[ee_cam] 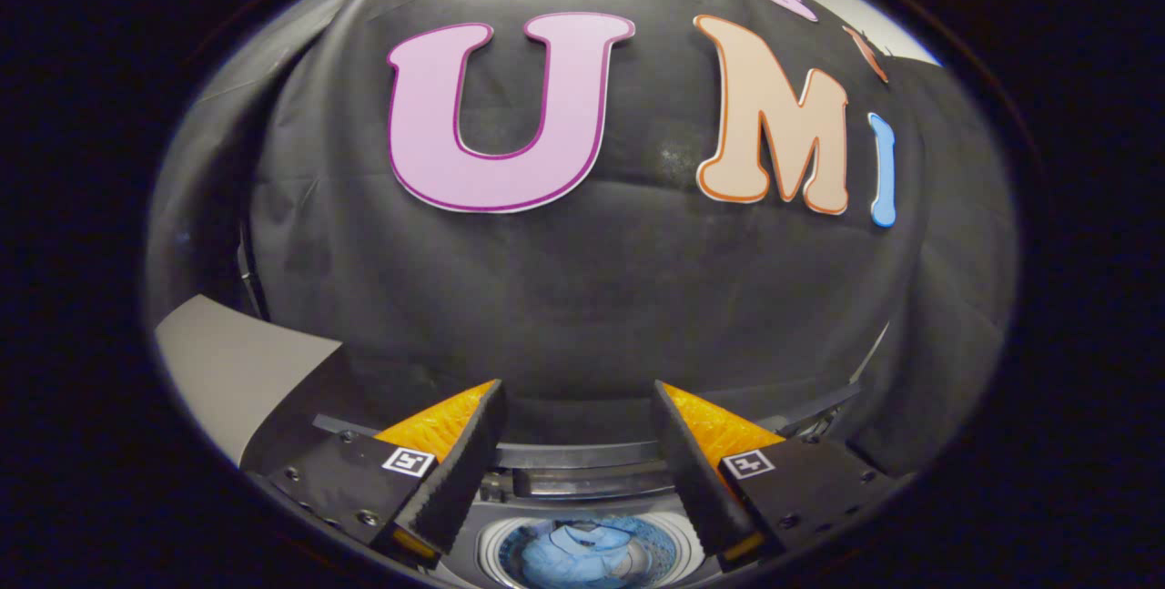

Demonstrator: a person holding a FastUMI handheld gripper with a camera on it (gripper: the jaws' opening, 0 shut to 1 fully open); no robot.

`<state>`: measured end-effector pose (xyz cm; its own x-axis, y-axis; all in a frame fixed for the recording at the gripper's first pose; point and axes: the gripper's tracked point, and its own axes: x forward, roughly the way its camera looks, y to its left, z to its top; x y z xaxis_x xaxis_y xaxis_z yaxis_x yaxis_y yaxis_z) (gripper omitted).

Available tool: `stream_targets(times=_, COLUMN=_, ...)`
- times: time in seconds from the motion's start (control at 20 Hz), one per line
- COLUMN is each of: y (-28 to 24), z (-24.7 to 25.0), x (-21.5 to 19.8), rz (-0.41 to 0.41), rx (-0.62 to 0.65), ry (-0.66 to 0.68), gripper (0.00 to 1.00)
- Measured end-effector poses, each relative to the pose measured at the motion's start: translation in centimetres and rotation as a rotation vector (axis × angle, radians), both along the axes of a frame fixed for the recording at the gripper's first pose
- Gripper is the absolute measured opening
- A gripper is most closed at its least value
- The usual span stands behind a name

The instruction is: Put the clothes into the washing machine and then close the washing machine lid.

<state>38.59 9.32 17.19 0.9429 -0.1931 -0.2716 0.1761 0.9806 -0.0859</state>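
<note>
Below and between the fingers I see the top of the washing machine (582, 489), its round drum open. Light blue clothes (573, 557) lie inside the drum. The lid (582, 455) appears as a dark band standing behind the drum opening, just beyond the fingers. My gripper (578, 393) is held well above the machine, open, with nothing between its fingers. It faces the booth's black cloth wall.
The black cloth wall (582, 298) hangs close behind the machine. A grey panel (227, 370) stands to the left of the fingers. Folds of cloth (937, 370) drape on the right side.
</note>
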Motion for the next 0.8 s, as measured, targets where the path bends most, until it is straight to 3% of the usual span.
stream_targets(times=0.4, y=0.1, z=-2.8, x=-7.1, rz=0.052, rx=0.089, ry=0.050, gripper=0.99)
stream_targets(times=0.8, y=-1.2, z=-1.8, x=-9.5, rz=0.050, rx=0.102, ry=-0.001, gripper=0.99)
